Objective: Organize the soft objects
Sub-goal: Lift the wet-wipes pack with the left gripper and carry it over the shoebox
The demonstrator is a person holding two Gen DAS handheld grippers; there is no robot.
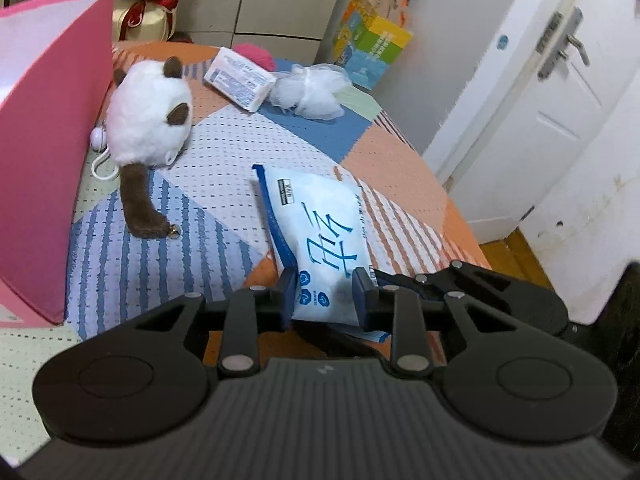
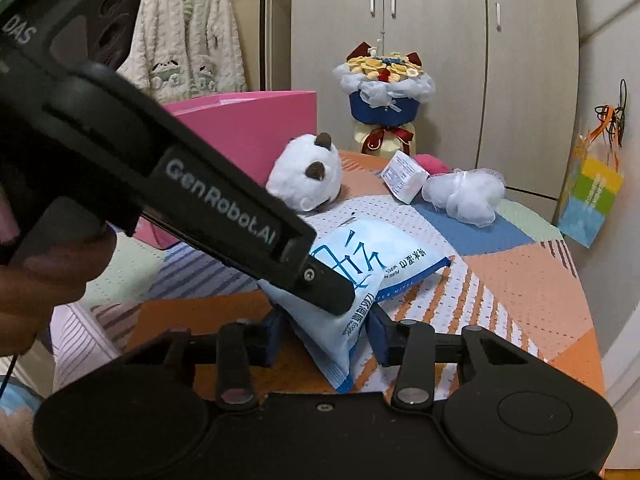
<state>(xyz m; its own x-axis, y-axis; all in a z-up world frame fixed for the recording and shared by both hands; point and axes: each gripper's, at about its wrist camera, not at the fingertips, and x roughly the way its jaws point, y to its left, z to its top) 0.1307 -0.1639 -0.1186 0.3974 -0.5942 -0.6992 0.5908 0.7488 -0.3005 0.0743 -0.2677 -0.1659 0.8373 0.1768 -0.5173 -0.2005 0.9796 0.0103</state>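
Pouch of wipes (glossy, pillowy plastic) pinched w/ left gripper jaws; right gripper jaws hug its corner.

both wrist views close, sharing wipes pack

A pale wardrobe with slim metal handles filled the back wall at twelve o'clock. A white quilted robe hung at eleven o'clock. In the left wrist view a white door with a metal lever handle stood at two o'clock, above a strip of brown wooden floor at three. A colourful paper bag hung on the wall at three o'clock. The light was even and indoor.
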